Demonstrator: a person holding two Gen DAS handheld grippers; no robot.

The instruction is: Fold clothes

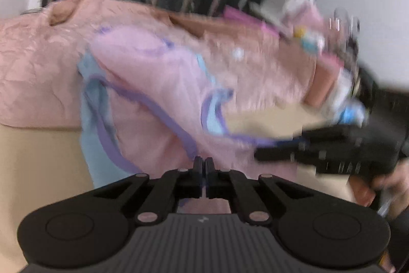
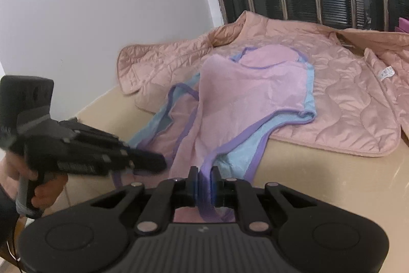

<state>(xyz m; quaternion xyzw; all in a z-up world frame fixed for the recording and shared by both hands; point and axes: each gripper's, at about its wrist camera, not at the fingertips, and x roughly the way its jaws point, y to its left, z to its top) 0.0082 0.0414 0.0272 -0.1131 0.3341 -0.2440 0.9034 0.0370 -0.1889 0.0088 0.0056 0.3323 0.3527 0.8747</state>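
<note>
We pinch the pink garment's purple-trimmed near hem in both the right claw and the left claw, each clamped narrow on cloth, so that the body lying ahead on the tabletop can be lifted evenly for a fold.

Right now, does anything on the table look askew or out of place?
Yes. The pink towelling garment with purple trim lies crumpled and skewed, half on the quilted pink jacket, half trailing onto the beige table. The right gripper pinches its purple edge; the left gripper is shut at its hem.
</note>
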